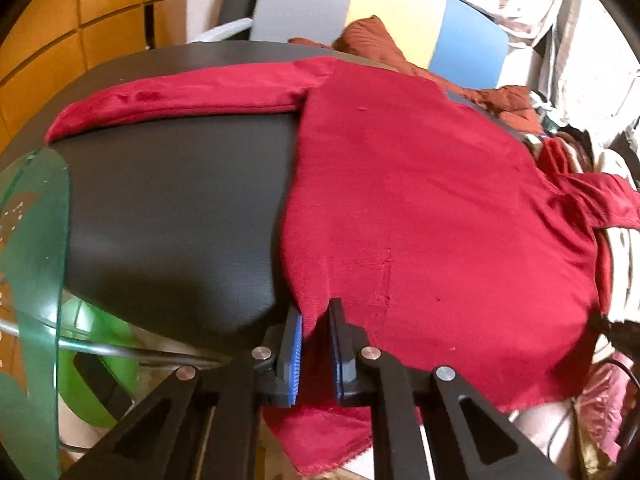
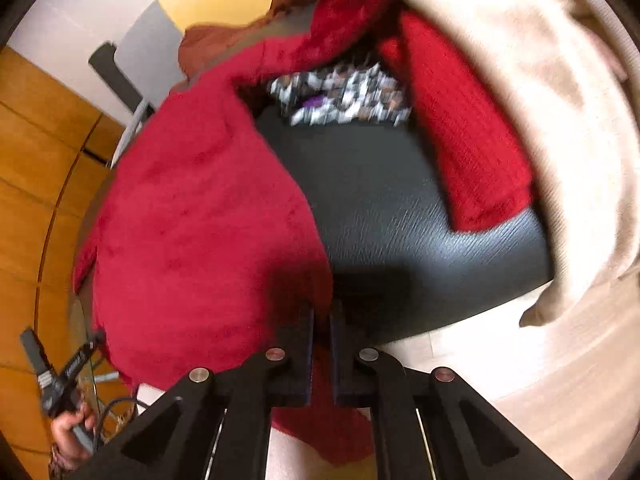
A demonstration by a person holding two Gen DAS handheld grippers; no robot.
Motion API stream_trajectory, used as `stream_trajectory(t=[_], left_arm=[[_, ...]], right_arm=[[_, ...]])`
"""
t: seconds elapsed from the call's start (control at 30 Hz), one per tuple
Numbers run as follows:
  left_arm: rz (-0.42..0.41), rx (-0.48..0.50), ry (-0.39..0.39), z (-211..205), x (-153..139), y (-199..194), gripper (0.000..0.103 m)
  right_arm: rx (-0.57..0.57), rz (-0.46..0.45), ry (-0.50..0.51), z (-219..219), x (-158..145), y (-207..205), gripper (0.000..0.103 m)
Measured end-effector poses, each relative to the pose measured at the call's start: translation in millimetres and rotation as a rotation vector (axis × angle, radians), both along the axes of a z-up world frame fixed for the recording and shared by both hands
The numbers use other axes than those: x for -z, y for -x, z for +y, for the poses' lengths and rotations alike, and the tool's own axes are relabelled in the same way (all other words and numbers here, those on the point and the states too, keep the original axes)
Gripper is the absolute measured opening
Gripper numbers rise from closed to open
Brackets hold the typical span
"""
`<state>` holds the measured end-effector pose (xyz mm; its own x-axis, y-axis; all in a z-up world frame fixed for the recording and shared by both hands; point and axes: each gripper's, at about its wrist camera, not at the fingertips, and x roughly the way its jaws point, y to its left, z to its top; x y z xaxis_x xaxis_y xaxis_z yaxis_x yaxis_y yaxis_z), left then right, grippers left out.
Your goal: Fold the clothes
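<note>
**Red sweater held at its near hem by 2 grippers**

The red sweater (image 1: pixel 420 200) lies spread on the dark table (image 1: pixel 172 208), 1 sleeve stretched far left. The left gripper (image 1: pixel 316 320) pinches the near-left hem corner; the right gripper (image 2: pixel 321 320) clamps the near-right hem. Both near corners hang past the table's near edge.

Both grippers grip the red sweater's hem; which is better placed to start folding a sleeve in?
Left, probably. The left gripper pinches the red sweater beside the sleeve lying flat on the black table. The right gripper faces a bunched sleeve among piled clothes.
</note>
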<state>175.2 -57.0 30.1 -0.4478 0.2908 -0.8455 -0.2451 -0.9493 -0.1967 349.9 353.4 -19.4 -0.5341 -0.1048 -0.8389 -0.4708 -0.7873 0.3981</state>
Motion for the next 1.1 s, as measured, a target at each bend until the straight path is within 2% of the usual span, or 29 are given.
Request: stream_trajectory(t=[0.1,0.2,0.27,0.37,0.47,0.57,0.63,0.73,0.8,0.83,0.87,0.93,0.97,1.0,1.1], left_arm=[[-0.024,0.017,-0.011,4.5,-4.2,-5.6,0.01],[-0.023,0.0,-0.001,1.6,-10.0,-12.2,0.01],[-0.037,-0.042,-0.028,-10.5,-12.7,-15.3,0.01],[-0.052,-0.103,-0.069,-31.3,-14.6,-20.0,0.01],[-0.066,-0.111,-0.053,-36.2,-11.1,-21.1,0.01],[-0.066,-0.082,-0.001,-29.6,-8.2,-22.9,0.01],[-0.043,-0.078,0.044,-26.7,-10.3,-24.8,0.01],[0.027,-0.12,0.111,-25.2,-19.2,-24.8,0.012],[0.155,-0.174,0.193,-23.8,-36.2,-26.8,0.013],[0.245,-0.203,0.222,-24.7,-49.1,-29.1,0.015],[0.316,-0.222,0.221,-25.3,-60.1,-32.6,0.019],[0.424,-0.239,0.183,-24.3,-77.5,-39.5,0.025],[0.462,-0.233,0.153,-22.3,-83.6,-41.9,0.033],[0.476,-0.203,0.117,-16.3,-86.6,-39.5,0.044],[0.462,-0.063,0.014,10.4,-83.4,-20.5,0.046]], right_arm=[[0.018,0.014,-0.103,3.8,-8.9,-2.3,0.007],[0.016,-0.008,-0.112,4.9,-3.7,-2.6,0.008],[0.008,-0.004,-0.124,5.4,-6.0,-3.1,0.012],[0.028,0.1,-0.228,-2.8,-27.6,-6.5,0.022],[-0.018,0.227,-0.3,-15.5,-48.6,-8.7,0.027],[-0.107,0.26,-0.217,-32.6,-42.8,4.8,0.03],[-0.144,0.207,-0.15,-37.7,-27.4,12.3,0.03],[-0.203,0.087,-0.111,-42.6,-1.3,22.5,0.031],[-0.199,0.087,-0.089,-41.7,-1.5,23.0,0.035],[-0.191,0.096,-0.056,-39.1,-2.0,22.7,0.043],[-0.182,0.113,-0.017,-36.2,-1.2,22.6,0.047],[-0.151,0.139,0.051,-29.6,2.3,21.5,0.052],[-0.138,0.147,0.061,-27.6,1.5,20.5,0.052],[-0.128,0.155,0.062,-26.3,-0.5,19.0,0.052],[-0.09,0.191,0.059,-21.4,-10.1,12.5,0.052]])
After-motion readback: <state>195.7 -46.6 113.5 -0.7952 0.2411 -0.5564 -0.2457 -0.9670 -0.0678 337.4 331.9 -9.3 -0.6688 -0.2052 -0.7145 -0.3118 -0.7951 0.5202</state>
